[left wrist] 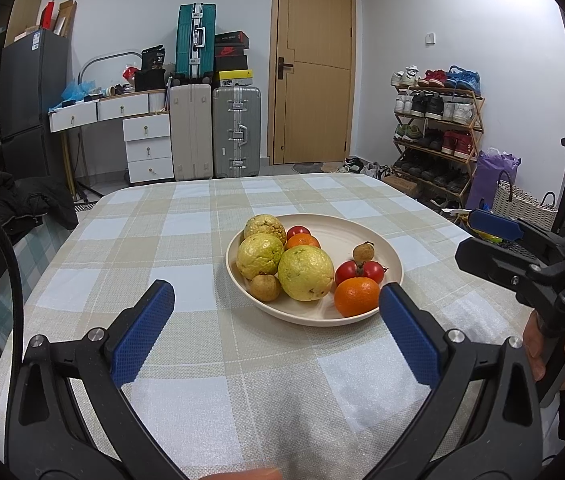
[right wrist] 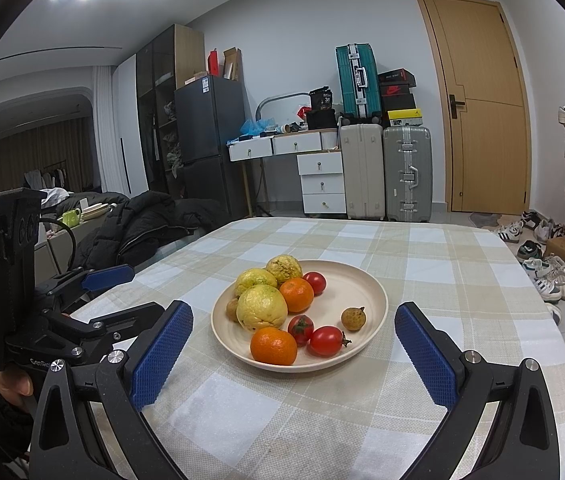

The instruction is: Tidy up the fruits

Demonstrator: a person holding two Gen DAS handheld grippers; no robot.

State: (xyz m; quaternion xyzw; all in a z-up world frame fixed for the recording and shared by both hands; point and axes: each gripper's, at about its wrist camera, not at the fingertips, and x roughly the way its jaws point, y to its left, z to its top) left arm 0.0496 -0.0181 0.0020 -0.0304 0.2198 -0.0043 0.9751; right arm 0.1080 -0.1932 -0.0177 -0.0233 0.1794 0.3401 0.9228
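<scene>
Currently all fruit sits on a round cream-coloured plate (left wrist: 386, 256) (right wrist: 370, 284), which rests on the beige-and-white checked tablecloth (left wrist: 186, 256) (right wrist: 442, 272). Contents: three bumpy yellow-green guavas (left wrist: 305, 267) (right wrist: 261, 306) clustered on the plate's left half; two glossy orange mandarins, one at the near rim (left wrist: 357, 297) (right wrist: 273, 345), one behind the guavas (left wrist: 302, 241) (right wrist: 297, 294); small red tomatoes (left wrist: 345, 272) (right wrist: 325, 341); two small brown longans, one alone on the right (left wrist: 363, 253) (right wrist: 353, 319). Left gripper (left wrist: 276, 312) (right wrist: 94, 292): blue-padded jaws spread wide, empty, hovering short of the plate's near edge. Right gripper (right wrist: 294, 338) (left wrist: 494, 236): jaws likewise wide apart, holding nothing, plate framed between its fingers. Both grippers above the cloth, neither touching fruit.
</scene>
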